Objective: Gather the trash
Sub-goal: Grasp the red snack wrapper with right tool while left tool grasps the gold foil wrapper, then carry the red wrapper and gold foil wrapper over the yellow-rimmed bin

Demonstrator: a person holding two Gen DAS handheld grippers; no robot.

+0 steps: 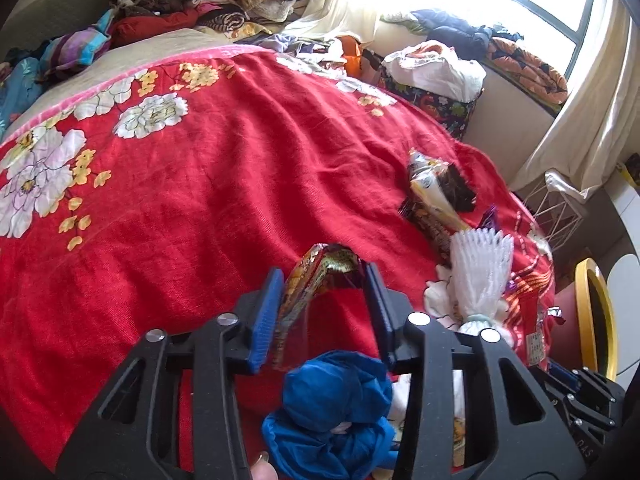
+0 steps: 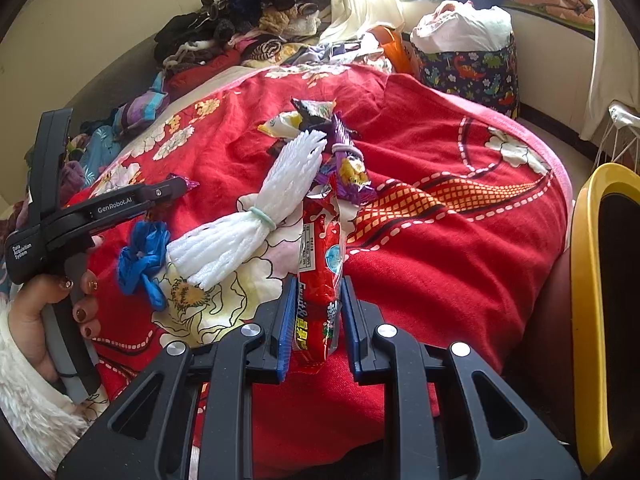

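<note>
On the red flowered blanket (image 1: 208,184) lies trash. My left gripper (image 1: 324,280) is shut on a crumpled yellow-red snack wrapper (image 1: 308,284) and holds it over the blanket; it also shows in the right wrist view (image 2: 176,188). My right gripper (image 2: 314,312) is shut on a red snack packet (image 2: 320,280). A white foam net bundle (image 2: 256,216) (image 1: 480,276), a crumpled blue plastic bag (image 2: 144,256) (image 1: 332,412), a purple wrapper (image 2: 348,164) and a dark and yellow wrapper (image 1: 436,188) lie on the blanket.
A yellow-rimmed bin (image 2: 600,320) stands at the right of the bed. A dinosaur-print basket (image 2: 472,68) full of laundry and a white wire basket (image 1: 556,208) stand near the window. Clothes (image 2: 248,28) are piled at the bed's far end.
</note>
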